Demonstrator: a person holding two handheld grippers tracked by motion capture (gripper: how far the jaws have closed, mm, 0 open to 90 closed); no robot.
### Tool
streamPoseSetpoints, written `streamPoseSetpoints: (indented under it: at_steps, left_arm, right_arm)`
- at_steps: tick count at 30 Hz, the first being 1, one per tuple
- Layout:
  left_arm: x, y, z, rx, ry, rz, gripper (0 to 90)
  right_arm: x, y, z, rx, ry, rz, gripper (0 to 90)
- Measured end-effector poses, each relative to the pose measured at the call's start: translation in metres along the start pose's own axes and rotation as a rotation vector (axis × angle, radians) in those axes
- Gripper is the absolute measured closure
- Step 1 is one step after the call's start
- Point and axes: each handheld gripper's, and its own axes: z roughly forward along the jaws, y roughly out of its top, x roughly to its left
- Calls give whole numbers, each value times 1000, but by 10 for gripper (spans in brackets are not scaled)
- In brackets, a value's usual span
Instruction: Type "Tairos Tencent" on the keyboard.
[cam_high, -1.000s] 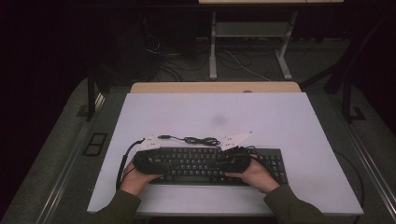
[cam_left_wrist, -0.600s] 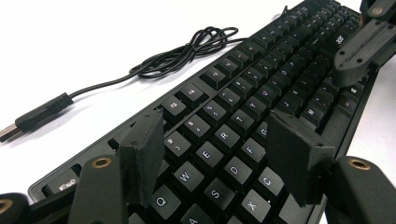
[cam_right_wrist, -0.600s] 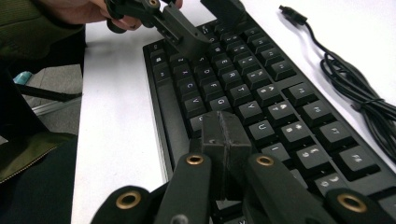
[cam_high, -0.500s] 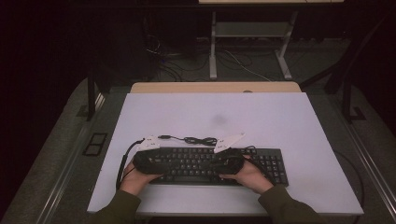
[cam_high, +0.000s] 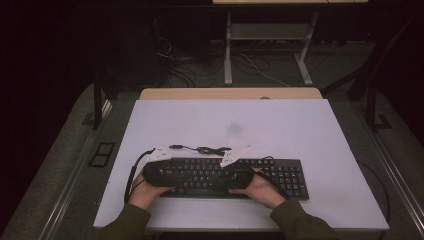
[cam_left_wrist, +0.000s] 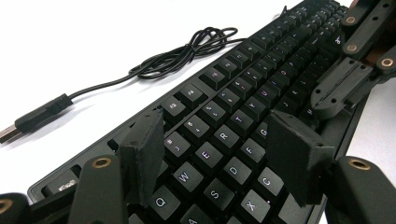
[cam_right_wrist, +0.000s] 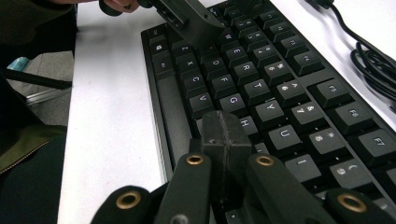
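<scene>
Black keyboard (cam_high: 235, 175) showing white key legends, lying on pale lavender table (cam_high: 300, 130); black cable (cam_left_wrist: 187, 53) beside keyboard; black fingers (cam_left_wrist: 144, 149) showing brass-coloured rivets; olive sleeves (cam_high: 300, 222).

The keyboard (cam_left_wrist: 243, 121) runs off frame below; its cable's plug (cam_left_wrist: 32, 119) is cropped.

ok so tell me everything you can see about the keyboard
The keyboard is a black, full-size, plastic-looking board with white legends, lying flat near the front edge of the white table. Its thin black cable loops behind it and ends in an unplugged USB plug. The left gripper, jaws apart, hovers over the letter keys; the right gripper, jaws shut, is over the middle keys.
</scene>
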Motion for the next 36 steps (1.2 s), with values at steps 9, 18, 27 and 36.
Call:
streamPoseSetpoints:
  at_steps: [9, 18, 27, 36]
  left_arm:
    - [0, 0, 0, -2, 1, 1, 365]
    - [0, 0, -1, -2, 2, 2, 365]
    - [0, 0, 0, 1, 4, 6, 366]
    - [-1, 0, 0, 3, 4, 7, 373]
  right_arm:
    - [0, 0, 4, 12, 0, -4, 891]
    - [1, -2, 7, 29, -5, -4, 891]
    - [1, -2, 7, 36, -19, -10, 892]
    - [-1, -1, -2, -15, -11, 6, 887]
